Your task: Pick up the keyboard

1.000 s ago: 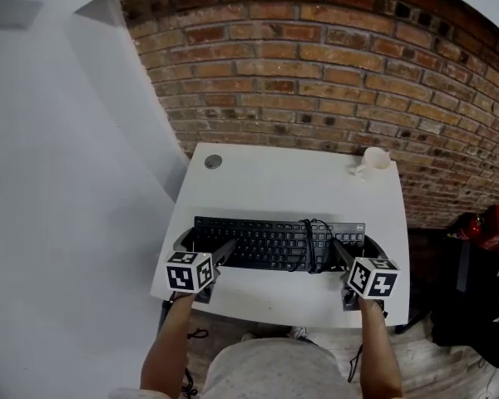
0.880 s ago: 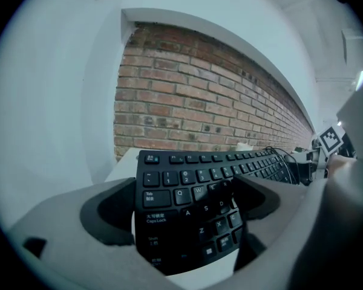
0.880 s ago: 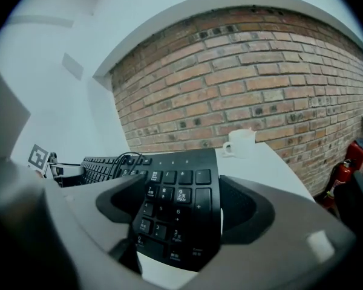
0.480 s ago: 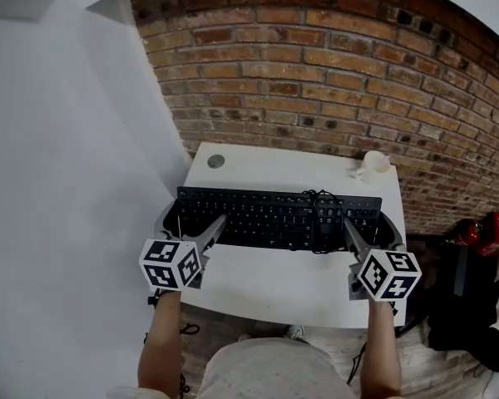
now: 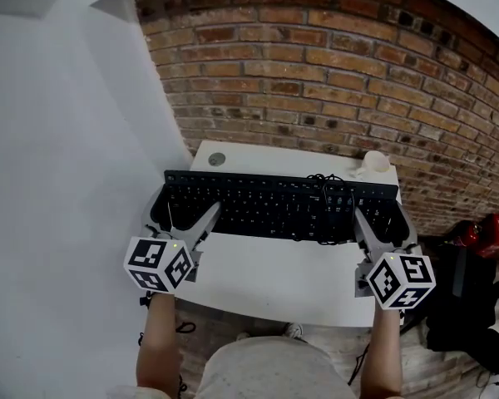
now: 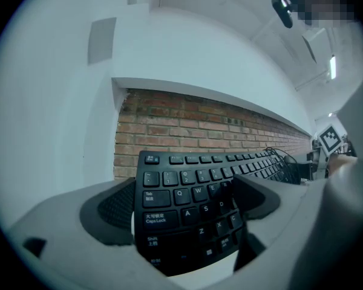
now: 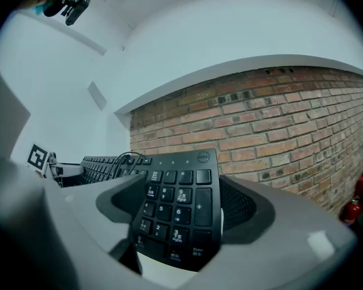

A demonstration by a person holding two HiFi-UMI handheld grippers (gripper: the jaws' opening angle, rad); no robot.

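Two grippers share one load: my left gripper (image 5: 181,216) pinches the black keyboard (image 5: 266,206) at its Caps Lock end, and my right gripper (image 5: 382,221) pinches its number-pad end. The keyboard hangs roughly level above the white worktop (image 5: 274,285), apparently clear of it, so the pick-up looks essentially done.

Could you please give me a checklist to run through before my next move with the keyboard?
1. Left gripper jaws closed on the keyboard at its left end: ok.
2. Right gripper jaws closed on the number-pad end: ok.
3. Keyboard roughly level between both grippers in the head view: ok.
4. Cable bundled on top of the keys, not dangling: ok. Whether it is secured: cannot tell.
5. Cup at the table's back right corner, apart from the keyboard's far edge: cannot tell, they look close.
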